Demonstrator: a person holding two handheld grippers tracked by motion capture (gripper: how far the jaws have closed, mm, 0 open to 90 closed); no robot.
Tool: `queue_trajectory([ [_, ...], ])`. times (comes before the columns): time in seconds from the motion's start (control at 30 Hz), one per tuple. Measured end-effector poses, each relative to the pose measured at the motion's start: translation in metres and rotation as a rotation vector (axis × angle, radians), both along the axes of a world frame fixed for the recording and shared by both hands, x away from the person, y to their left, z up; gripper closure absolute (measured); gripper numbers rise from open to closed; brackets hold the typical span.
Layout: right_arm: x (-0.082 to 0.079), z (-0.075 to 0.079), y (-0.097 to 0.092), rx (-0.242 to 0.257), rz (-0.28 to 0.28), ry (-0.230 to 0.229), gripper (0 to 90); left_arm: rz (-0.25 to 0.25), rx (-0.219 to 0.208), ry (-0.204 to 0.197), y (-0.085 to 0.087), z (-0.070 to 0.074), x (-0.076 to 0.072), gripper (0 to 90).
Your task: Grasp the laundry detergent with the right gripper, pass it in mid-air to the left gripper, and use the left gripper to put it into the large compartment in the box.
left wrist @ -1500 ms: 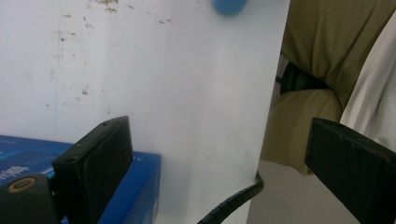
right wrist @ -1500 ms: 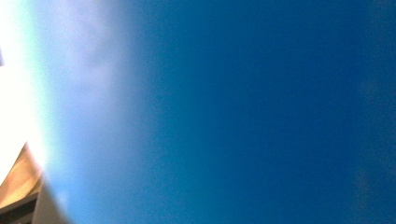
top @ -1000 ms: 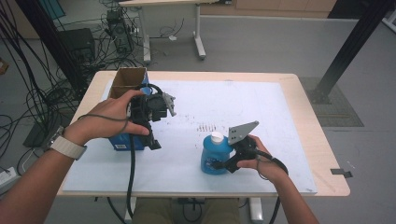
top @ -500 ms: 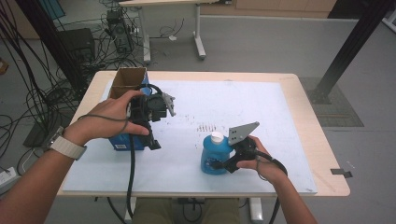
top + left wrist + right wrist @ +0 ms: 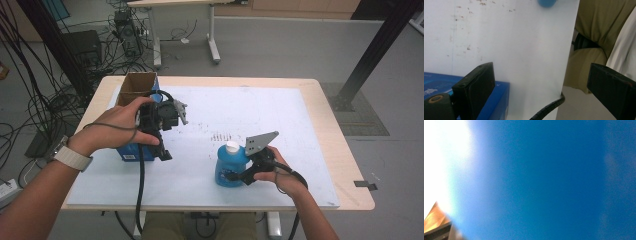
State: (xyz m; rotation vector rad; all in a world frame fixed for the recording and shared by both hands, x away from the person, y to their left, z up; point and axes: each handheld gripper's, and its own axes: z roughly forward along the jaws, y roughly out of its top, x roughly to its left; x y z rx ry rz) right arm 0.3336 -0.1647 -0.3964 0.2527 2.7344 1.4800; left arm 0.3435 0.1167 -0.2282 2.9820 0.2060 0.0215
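High view: the blue bottle (image 5: 231, 170) with a white cap stands upright on the white sheet (image 5: 260, 120) covering the table (image 5: 330, 125), near the front edge. The right gripper (image 5: 245, 172) sits against the bottle's right side, low on the body; its jaws are hidden behind the bottle and the hand, so contact can't be confirmed from here, though they have just been closing with the bottle between them. The grey plate sticks up beside the cap. The left gripper (image 5: 162, 150) is held over a blue box (image 5: 131, 151) at the sheet's left edge, the hand covering most of the box. An open cardboard box (image 5: 136, 86) stands just behind it, its inside in shadow. Left gripper view: both black jaws stand wide apart with nothing between them, one over the blue box (image 5: 499, 100) corner, the other out past the table edge. The bottle's base (image 5: 547, 3) is cut off at the top edge. A cable (image 5: 546, 110) curls off the table edge, and the person's lap shows beyond. Right gripper view: a blurred blue surface (image 5: 544, 180) at very close range, presumably the bottle; white glare at left, a small tan and dark corner at bottom left. The jaws can't be made out, so whether the pads press is not readable.
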Motion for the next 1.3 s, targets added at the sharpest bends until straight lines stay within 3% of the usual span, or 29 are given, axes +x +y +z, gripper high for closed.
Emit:
queue_trajectory([
  [0.67,0.0005,-0.005,0.0012,0.026,0.004,-0.002,29.6,-0.005,-0.001,-0.001,-0.0004,0.0,0.0012,8.3],
  [1.3,-0.0006,-0.0083,0.0017,0.055,0.025,-0.008,41.3,0.003,-0.01,0.002,0.0018,-0.0007,0.0017,8.3],
])
